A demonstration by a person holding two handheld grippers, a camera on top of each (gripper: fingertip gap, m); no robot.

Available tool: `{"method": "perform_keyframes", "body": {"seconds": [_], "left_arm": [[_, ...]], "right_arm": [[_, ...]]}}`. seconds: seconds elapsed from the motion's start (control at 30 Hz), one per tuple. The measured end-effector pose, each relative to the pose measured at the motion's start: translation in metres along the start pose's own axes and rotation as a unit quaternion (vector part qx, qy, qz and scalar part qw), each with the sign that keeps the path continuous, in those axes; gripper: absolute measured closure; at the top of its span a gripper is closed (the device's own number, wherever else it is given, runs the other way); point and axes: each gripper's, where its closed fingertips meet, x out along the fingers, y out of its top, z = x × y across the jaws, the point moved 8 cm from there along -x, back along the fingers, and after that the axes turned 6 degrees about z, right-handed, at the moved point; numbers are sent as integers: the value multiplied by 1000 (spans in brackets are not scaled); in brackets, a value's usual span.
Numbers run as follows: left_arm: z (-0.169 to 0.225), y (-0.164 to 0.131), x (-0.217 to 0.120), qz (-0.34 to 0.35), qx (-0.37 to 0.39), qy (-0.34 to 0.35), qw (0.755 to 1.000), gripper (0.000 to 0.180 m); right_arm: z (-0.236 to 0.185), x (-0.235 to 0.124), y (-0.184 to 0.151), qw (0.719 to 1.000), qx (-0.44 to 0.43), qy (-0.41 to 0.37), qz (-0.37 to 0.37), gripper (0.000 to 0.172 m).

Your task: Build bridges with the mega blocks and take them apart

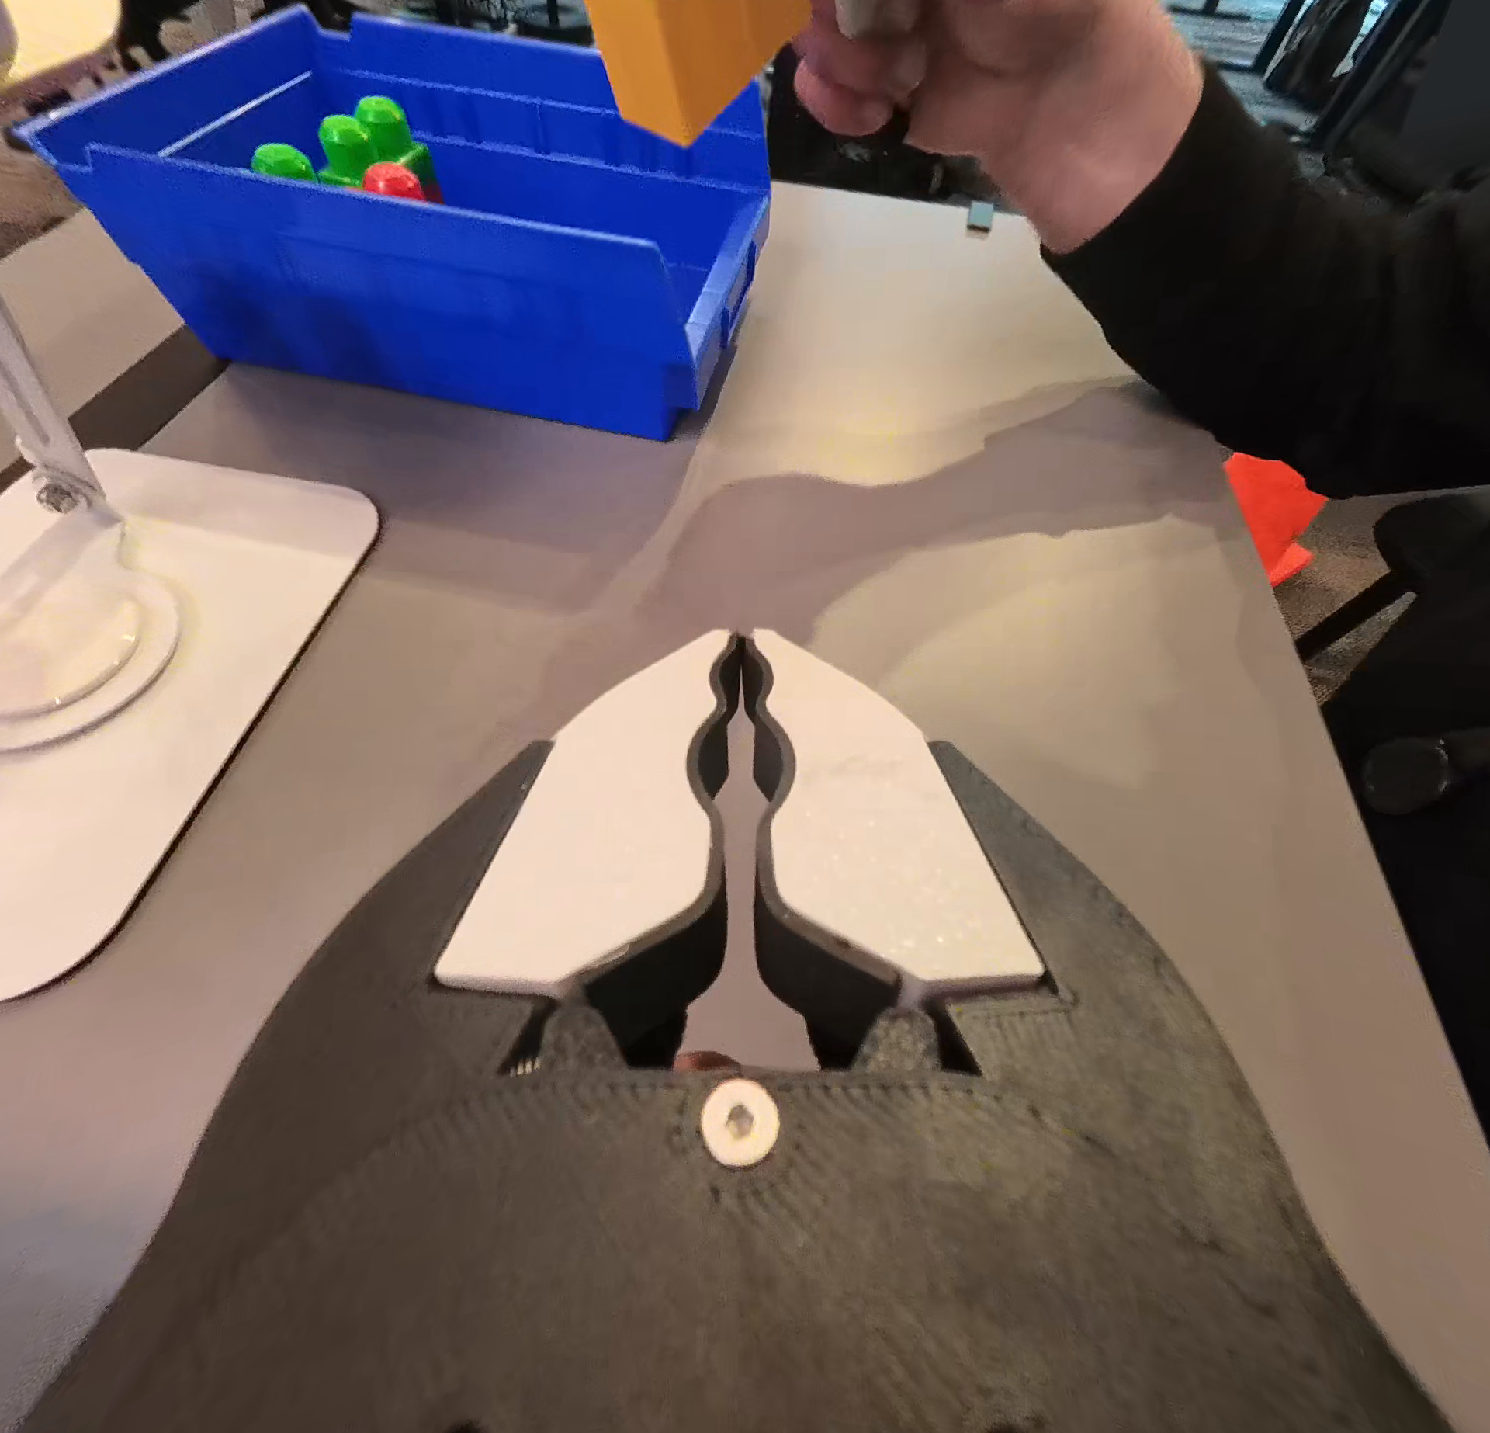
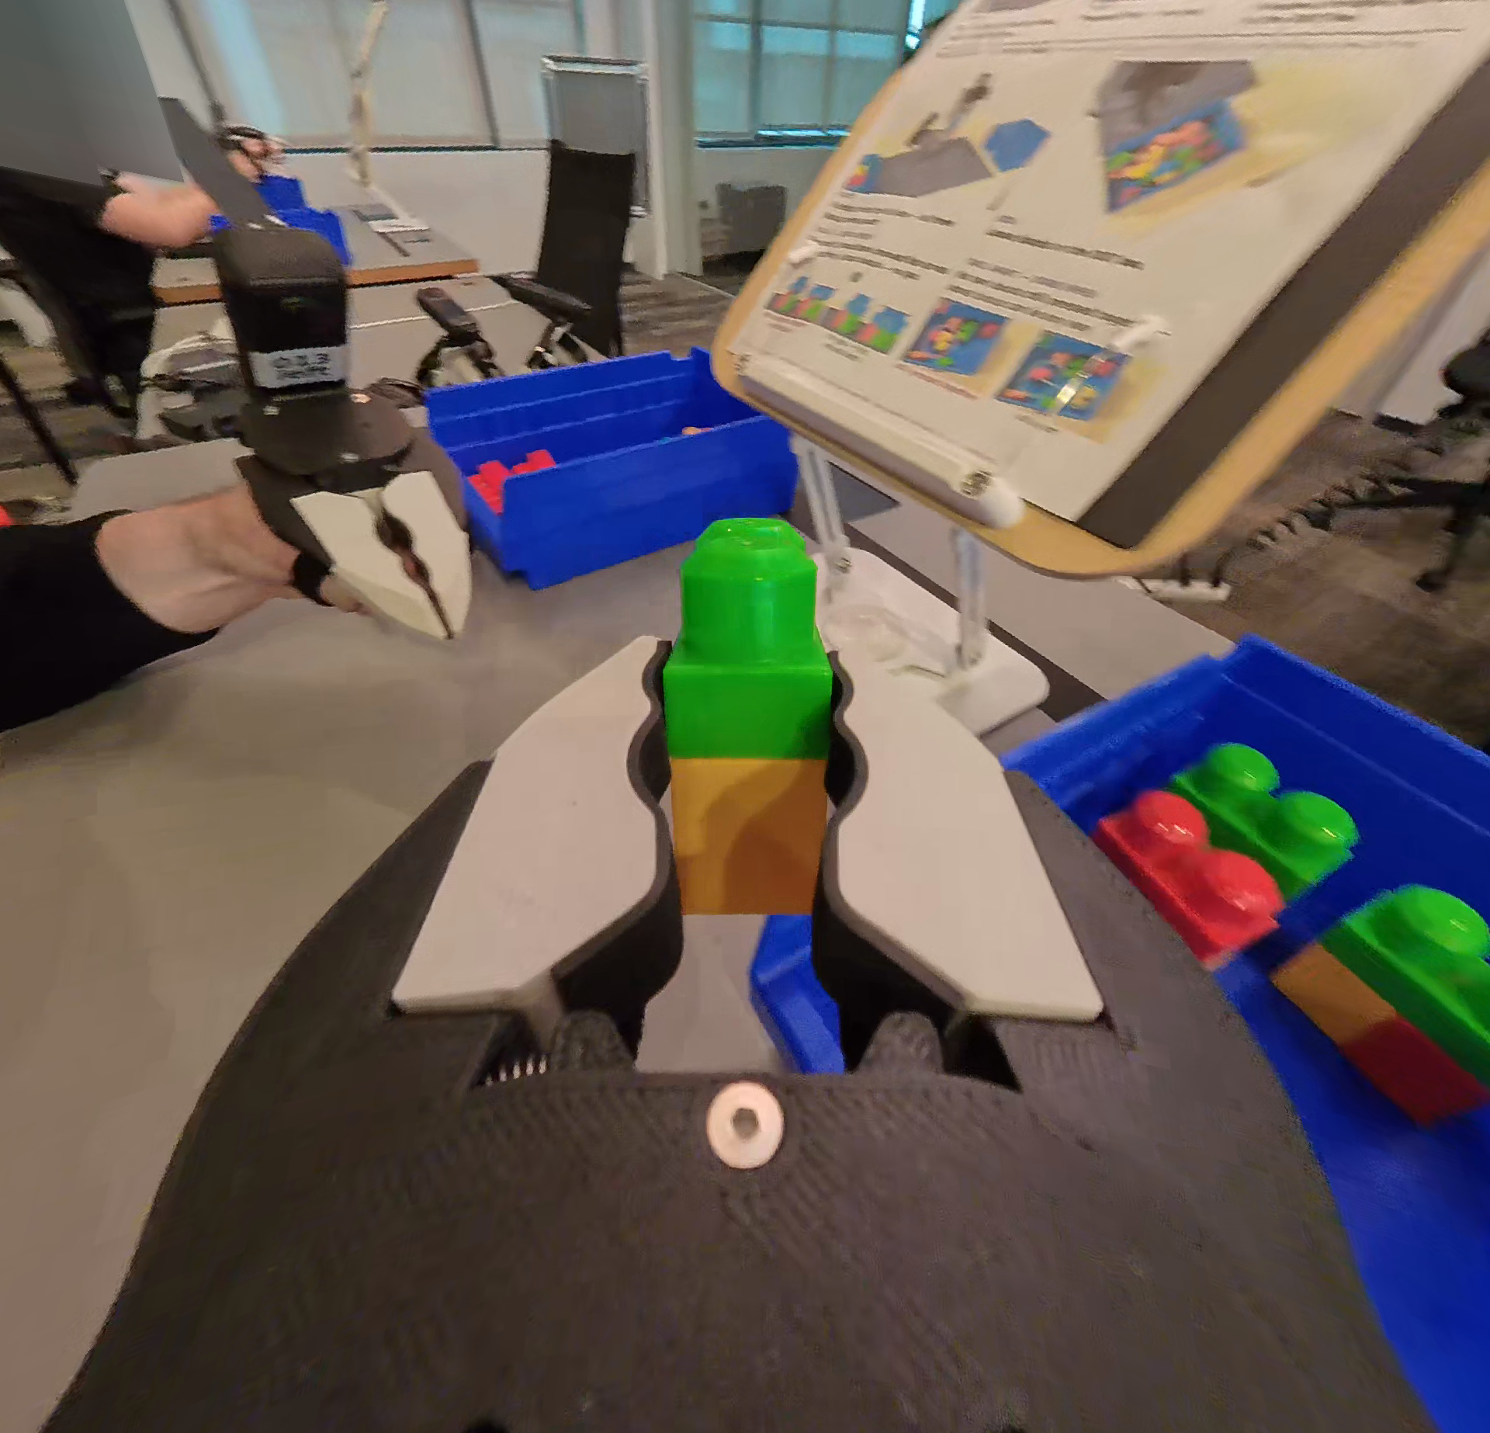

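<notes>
A: Task's thing first. A two-block stack (image 2: 746, 757), green on orange, is held off the table (image 2: 242, 789) in the right gripper (image 2: 746, 717). The pads are pressed against both of its sides, so the jaws are parted only by the stack's width. It is carried beside the near blue bin (image 2: 1371, 749).

B: Left gripper (image 1: 740, 643)?

A: Closed fully, fingertips met, nothing between them. It is hung over bare table, well apart from the stack.

B: Risks?

A: The grip is taken mostly on the green block. The orange one is likely kept on only by its stud joint, so it could be dropped if the stack is jolted or knocked on the bin wall. Also, if a pull-apart is meant, nothing can be gripped by the left until it is opened.

B: Counts?

A: Two grippers. Two blue bins seen: the near one and a far one (image 2: 613, 442). In the near bin: one red block (image 2: 1185, 870), one green block (image 2: 1266, 813), and one mixed stack (image 2: 1411, 1007) of green, orange and red. In the far bin only red blocks (image 2: 508, 467) can be made out, number not countable. One instruction board (image 2: 1129, 225) on a white stand (image 2: 992, 684).
</notes>
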Motion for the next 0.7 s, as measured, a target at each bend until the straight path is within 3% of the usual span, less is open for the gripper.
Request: {"method": "perform_keyframes", "body": {"seconds": [0.27,0.7], "left_arm": [[-9,-11,-3,12,-23,2,1000,180],[-17,-17,-1,25,-44,0,999,180]], "right_arm": [[47,-8,-15,994,30,-95,-42,136],[105,29,-80,969,96,-116,-194,135]]}}
